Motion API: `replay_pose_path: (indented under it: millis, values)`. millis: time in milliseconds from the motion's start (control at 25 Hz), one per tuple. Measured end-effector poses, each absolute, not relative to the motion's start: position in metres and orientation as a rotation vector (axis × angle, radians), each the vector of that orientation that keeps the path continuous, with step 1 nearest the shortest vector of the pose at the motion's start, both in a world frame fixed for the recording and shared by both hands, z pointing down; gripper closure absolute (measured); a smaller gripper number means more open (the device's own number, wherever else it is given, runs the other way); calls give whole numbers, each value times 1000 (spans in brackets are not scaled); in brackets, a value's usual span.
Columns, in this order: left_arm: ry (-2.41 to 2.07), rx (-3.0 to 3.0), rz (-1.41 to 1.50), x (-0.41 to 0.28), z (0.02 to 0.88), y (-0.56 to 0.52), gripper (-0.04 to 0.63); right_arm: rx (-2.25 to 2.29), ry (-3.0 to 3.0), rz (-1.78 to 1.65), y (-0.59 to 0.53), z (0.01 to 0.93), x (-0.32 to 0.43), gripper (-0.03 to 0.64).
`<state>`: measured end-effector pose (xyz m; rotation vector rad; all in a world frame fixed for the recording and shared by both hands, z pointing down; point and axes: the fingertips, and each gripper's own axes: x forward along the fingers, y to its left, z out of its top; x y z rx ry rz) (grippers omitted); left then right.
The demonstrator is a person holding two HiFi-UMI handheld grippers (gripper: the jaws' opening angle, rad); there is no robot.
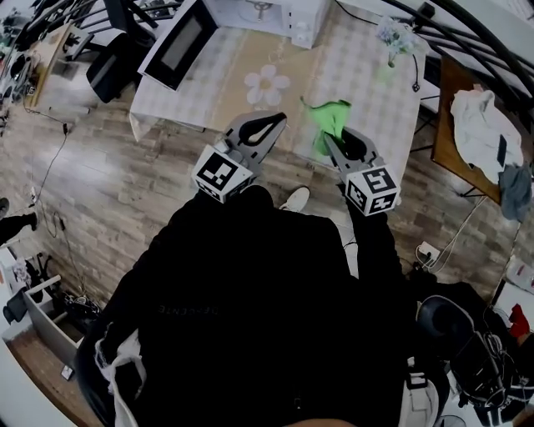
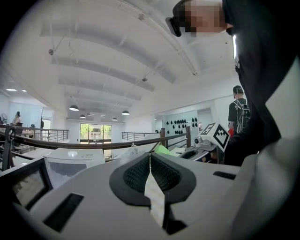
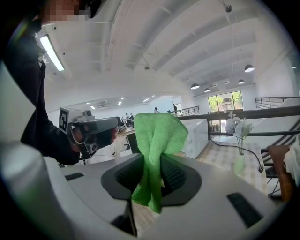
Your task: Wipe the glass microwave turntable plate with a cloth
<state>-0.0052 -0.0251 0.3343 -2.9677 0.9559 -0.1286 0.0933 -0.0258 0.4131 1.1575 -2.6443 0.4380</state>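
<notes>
The right claw (image 3: 151, 171) is clamped on a bright green fleecy cloth (image 3: 158, 133), which bunches up above its tips, raised in front of the person at the near side of the pale checked-cloth surface (image 1: 367, 75). The left claw (image 2: 150, 159) is pressed together with nothing in it. A white microwave (image 1: 275, 12) stands at the far side with its dark-windowed door (image 1: 177, 43) swung open; the glass turntable plate cannot be made out.

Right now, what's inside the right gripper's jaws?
A green cloth, pinched in the right gripper; its loose end bunches above the jaws. The cloth itself covers the spot where the jaws clamp it, so that cannot be seen.
</notes>
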Motion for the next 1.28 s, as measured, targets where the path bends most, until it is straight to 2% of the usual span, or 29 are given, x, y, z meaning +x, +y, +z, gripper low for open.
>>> replay_pose_path:
  millis: [640,1280]
  values:
    - [1027,-2983,-172,-29,363,-92,574,1072,-2568,507,-100,459,73,483]
    - [960,-3092,-232,-52,423,-176,574,1135,-2419,581,-186,523,45,509]
